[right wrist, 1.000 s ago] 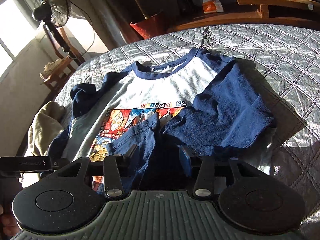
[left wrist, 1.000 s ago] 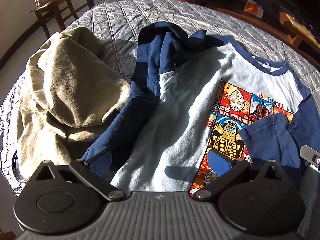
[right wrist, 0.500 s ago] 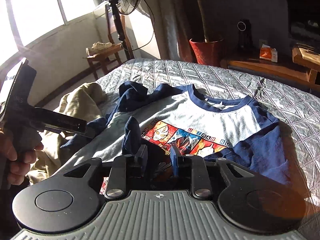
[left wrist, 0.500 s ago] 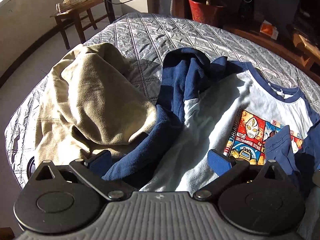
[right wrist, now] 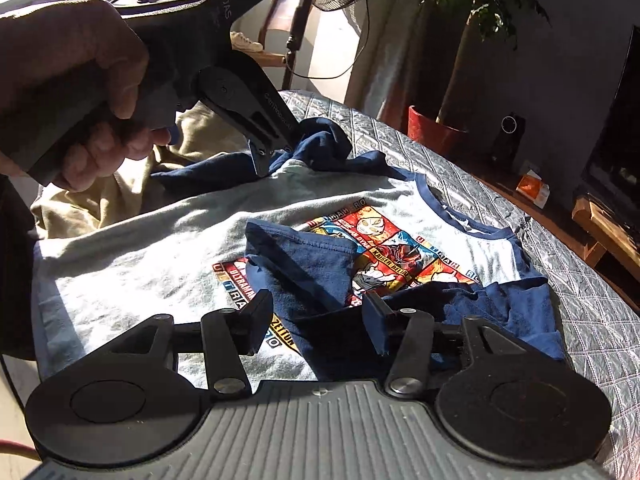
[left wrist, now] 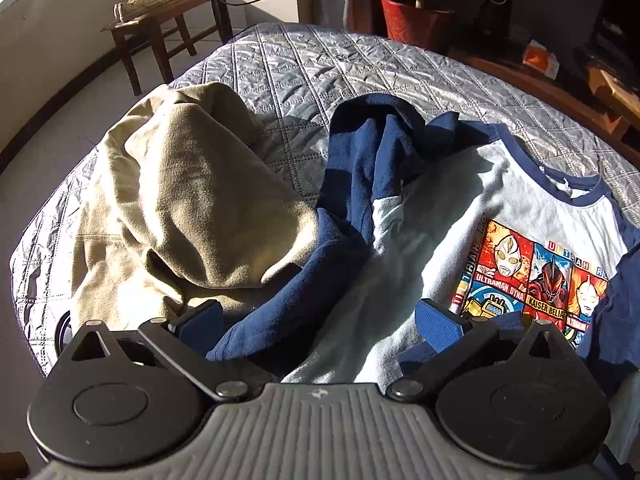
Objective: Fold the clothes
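Right tool (right wrist: 318,322): jaws opening, pads apart; a fold of the navy sleeve (right wrist: 308,264) lies between them, and neither pad visibly presses on it.
Left tool (left wrist: 318,320): jaws wide apart, clamped on nothing; it hangs over the hem side of the shirt, with the other navy sleeve (left wrist: 360,184) trailing between the pads.
Left hand (right wrist: 80,92): wrapped round the left tool's grip, seen from the right wrist view, above the shirt's far edge.
Shirt (left wrist: 452,216): grey body, navy collar and sleeves, colourful printed panel on the chest; it lies face up on the bed, one sleeve folded over the print.
Beige garment (left wrist: 188,204): crumpled heap touching the shirt's bunched sleeve, on the side away from the print.
Bed (left wrist: 320,64): grey quilted cover, bare beyond the shirt's collar.
Red pot (left wrist: 416,20): past the bed's far edge from the shirt.
Wooden chair (left wrist: 156,20): beyond the beige garment, with pale shoes on its seat.
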`<state>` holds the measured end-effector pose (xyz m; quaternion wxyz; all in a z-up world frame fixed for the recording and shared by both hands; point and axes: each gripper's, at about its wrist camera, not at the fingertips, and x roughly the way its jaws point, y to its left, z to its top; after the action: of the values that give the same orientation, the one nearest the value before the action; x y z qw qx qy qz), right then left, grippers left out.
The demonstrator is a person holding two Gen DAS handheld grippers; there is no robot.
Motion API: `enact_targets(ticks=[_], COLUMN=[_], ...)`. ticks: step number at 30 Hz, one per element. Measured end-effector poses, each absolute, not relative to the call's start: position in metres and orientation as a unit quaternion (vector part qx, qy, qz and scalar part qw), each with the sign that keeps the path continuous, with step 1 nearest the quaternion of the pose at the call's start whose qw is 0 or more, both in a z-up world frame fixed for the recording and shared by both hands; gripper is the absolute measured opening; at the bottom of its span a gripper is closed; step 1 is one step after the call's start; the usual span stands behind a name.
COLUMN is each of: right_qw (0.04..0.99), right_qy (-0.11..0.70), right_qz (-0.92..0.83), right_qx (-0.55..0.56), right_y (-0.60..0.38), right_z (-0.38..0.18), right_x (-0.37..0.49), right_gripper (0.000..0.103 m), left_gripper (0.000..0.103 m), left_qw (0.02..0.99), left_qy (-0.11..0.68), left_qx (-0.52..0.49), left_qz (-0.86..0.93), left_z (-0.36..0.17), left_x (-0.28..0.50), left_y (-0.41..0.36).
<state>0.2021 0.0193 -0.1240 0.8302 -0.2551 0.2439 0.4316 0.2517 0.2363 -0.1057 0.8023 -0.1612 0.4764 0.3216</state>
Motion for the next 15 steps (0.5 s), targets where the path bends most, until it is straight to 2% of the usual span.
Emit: enact_targets(ticks=[3, 5, 6, 7, 8, 9, 10, 11, 15], right_qw=[0.807, 0.792, 0.79, 0.789, 0.791, 0.793, 0.798, 0.8, 0.792], right_qy=[0.228, 0.234, 0.239, 0.244, 0.257, 0.272, 0.27, 0.269, 0.259], right_qz=[0.453, 0.461, 0.459, 0.457, 0.451, 0.443, 0.438, 0.437, 0.492], right_qx=[-0.304, -0.326, -0.328, -0.331, -0.325, -0.318, -0.315, -0.311, -0.252], right_y=[0.049, 0.064, 0.068, 0.073, 0.074, 0.075, 0.073, 0.071, 0.049], right_z=[-0.132, -0.141, -0.144, -0.148, -0.152, -0.155, -0.157, -0.157, -0.13], right_x=[0.198, 0.201, 0.205, 0.208, 0.216, 0.224, 0.229, 0.232, 0.233], right_gripper=[0.083, 0.08, 0.071, 0.056, 0.046, 0.025, 0.014, 0.01, 0.009], left_gripper=[0.102, 0.102, 0.102, 0.102, 0.102, 0.102, 0.102, 0.102, 0.102], left_qw=[0.804, 0.803, 0.802, 0.802, 0.802, 0.801, 0.801, 0.802, 0.801], left_qy=[0.475, 0.475, 0.475, 0.475, 0.474, 0.474, 0.473, 0.472, 0.471], left_qx=[-0.159, -0.159, -0.16, -0.162, -0.164, -0.166, -0.167, -0.168, -0.173], left_qz=[0.321, 0.323, 0.323, 0.324, 0.325, 0.325, 0.326, 0.326, 0.327], left_z=[-0.105, -0.105, -0.105, -0.105, -0.104, -0.104, -0.104, -0.103, -0.103], left_x=[0.252, 0.252, 0.252, 0.252, 0.251, 0.251, 0.25, 0.25, 0.25], left_y=[0.236, 0.237, 0.237, 0.238, 0.239, 0.24, 0.241, 0.242, 0.244])
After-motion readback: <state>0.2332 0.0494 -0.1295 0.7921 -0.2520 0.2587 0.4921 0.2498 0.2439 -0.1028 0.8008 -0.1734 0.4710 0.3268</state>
